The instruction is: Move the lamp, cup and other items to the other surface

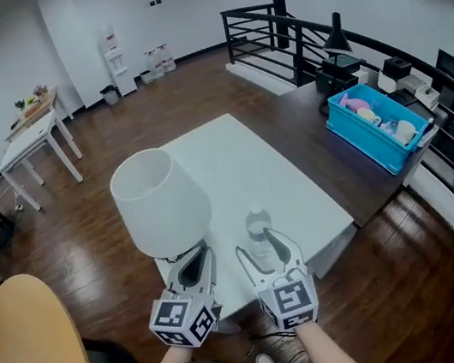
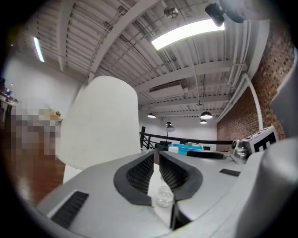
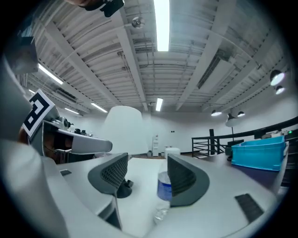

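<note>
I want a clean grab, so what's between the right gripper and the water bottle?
Nothing. The right gripper view shows the water bottle standing between the right gripper's open jaws, and the head view agrees.

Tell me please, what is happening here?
A person holds a gripper in each hand at the near edge of a white table. The right gripper has its jaws apart around a clear water bottle, not pressing on it. The left gripper, jaws only slightly apart and empty, is close to a white-shaded lamp. Both things stand on the table.
</note>
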